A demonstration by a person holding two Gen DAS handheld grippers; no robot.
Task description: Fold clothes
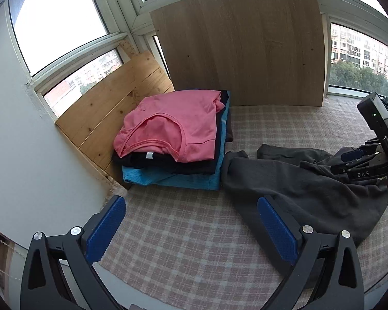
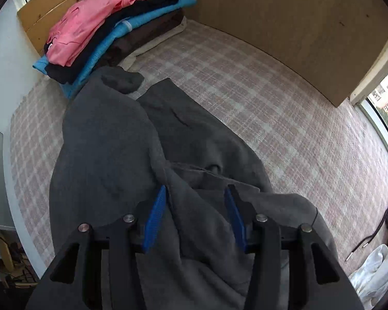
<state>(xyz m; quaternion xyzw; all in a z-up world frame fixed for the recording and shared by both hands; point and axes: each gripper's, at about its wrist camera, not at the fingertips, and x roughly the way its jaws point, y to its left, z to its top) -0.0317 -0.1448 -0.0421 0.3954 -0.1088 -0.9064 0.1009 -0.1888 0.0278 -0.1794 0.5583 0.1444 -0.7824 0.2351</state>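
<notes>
Here, in the left wrist view, the left tool (image 1: 188, 227) hangs wide open and empty; the grey garment (image 1: 305, 188) lies to its right. In the right wrist view, the right tool (image 2: 196, 214) straddles a garment ridge, half open, nearer, long axis running ahead toward the folded stack (image 2: 111, 33).

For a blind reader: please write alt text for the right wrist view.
The right gripper, jaws apart, straddles a ridge of crumpled grey garment on a checked cloth. A folded stack, pink on top, sits behind.
</notes>
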